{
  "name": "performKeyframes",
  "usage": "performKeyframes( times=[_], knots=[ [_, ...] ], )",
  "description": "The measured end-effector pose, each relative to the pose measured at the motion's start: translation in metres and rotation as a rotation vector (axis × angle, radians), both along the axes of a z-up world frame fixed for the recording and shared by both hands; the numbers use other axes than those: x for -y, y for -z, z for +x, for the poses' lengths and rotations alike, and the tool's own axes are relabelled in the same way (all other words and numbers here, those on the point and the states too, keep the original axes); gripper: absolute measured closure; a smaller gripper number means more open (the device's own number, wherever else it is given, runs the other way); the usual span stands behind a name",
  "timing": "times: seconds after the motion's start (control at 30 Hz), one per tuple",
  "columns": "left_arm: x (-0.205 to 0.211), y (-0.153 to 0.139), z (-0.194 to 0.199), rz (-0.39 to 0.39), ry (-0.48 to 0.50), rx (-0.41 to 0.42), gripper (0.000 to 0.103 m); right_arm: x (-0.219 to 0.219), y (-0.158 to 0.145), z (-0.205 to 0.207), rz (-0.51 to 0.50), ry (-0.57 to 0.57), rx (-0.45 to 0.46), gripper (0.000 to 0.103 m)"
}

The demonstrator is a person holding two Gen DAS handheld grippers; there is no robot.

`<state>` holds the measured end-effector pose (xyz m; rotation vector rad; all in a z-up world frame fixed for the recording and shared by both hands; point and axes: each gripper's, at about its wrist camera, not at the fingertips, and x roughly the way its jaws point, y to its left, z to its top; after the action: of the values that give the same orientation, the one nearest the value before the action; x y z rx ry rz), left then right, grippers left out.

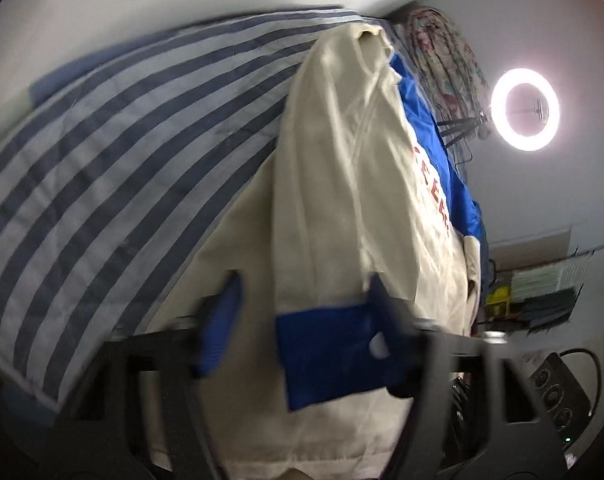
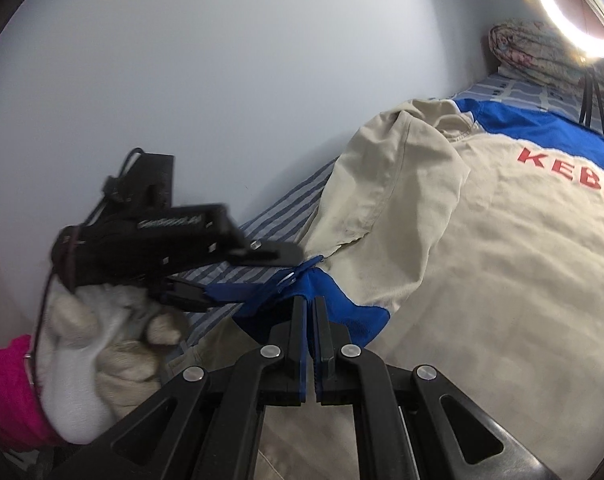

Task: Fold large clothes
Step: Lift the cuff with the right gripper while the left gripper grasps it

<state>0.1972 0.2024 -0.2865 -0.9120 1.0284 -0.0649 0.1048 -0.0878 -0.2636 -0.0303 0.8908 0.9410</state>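
Note:
A beige jacket [image 2: 501, 248] with blue trim and red letters lies on a striped bedsheet [image 2: 262, 232]. Its sleeve [image 2: 393, 184] is folded over the body, ending in a blue cuff [image 2: 341, 312]. My right gripper [image 2: 310, 300] is shut on that blue cuff. In the left wrist view the jacket [image 1: 341, 168] and blue cuff [image 1: 321, 352] fill the middle. My left gripper [image 1: 302, 312] is open, its blue-padded fingers [image 1: 222, 320] on either side of the cuff. The left gripper [image 2: 262, 276] also shows in the right wrist view, held by a gloved hand [image 2: 102, 340], its tips at the cuff.
A plain wall [image 2: 222, 80] runs along the far side of the bed. A lit ring light [image 1: 525, 109] on a tripod stands by the bed, next to a floral bundle [image 1: 445, 72]. A shelf with items [image 1: 541, 288] and a power strip [image 1: 557, 392] are on the right.

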Motion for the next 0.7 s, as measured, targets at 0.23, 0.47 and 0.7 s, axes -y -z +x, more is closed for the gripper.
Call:
performKeyframes(
  times=[0.23, 0.47, 0.7],
  knots=[
    [0.017, -0.043, 0.008, 0.19, 0.073, 0.118, 0.096, 0.002, 0.005, 0.004, 0.039, -0.013, -0.025, 0.103],
    [0.021, -0.097, -0.004, 0.55, 0.142, 0.215, 0.098, 0.034, -0.009, 0.011, 0.214, -0.021, -0.091, 0.074],
    [0.02, -0.136, -0.015, 0.75, 0.179, 0.285, 0.098, 0.015, 0.011, 0.093, 0.217, 0.239, -0.192, 0.082]
  ],
)
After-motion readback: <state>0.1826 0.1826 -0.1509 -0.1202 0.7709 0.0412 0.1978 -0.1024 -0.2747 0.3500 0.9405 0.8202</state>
